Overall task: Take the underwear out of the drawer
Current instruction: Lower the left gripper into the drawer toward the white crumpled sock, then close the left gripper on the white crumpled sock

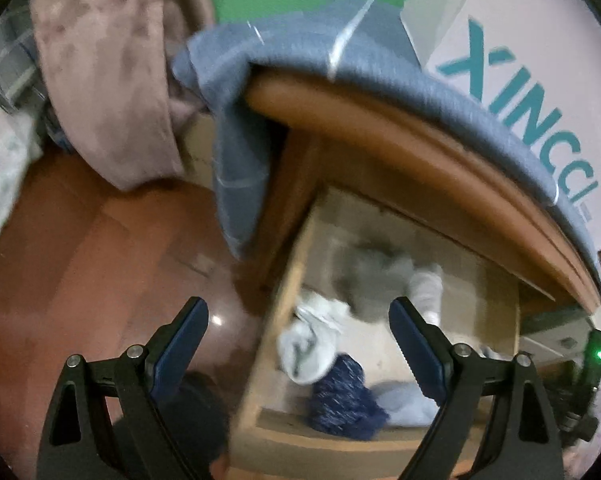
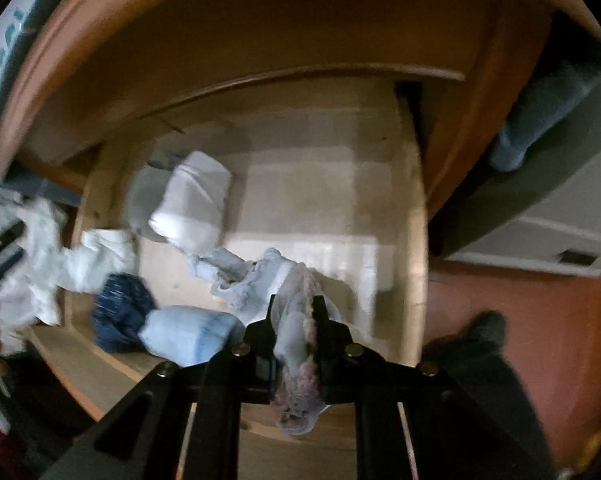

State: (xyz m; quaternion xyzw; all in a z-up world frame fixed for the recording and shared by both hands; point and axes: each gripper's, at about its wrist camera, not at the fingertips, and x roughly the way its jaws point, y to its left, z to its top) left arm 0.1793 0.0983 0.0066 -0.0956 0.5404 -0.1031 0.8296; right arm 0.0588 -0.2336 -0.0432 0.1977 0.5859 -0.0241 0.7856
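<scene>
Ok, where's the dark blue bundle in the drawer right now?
In the right wrist view the dark blue bundle lies at the drawer's near-left corner, touching a pale blue roll on its right and white cloth above it.

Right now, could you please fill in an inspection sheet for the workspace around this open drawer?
Surface: pale wooden drawer, pulled open below a brown wooden top; right half of the floor bare.
Job's things: pale blue lace-edged underwear clamped in the right claw.
Clutter: white rolled sock, navy speckled bundle, grey crumpled cloth.
Grippers: right claw shut on the underwear; left claw open and empty above the drawer's left edge.
Cables: nothing seen.
Surroundings: blue towel draped over the top, white printed box, reddish floor.
</scene>
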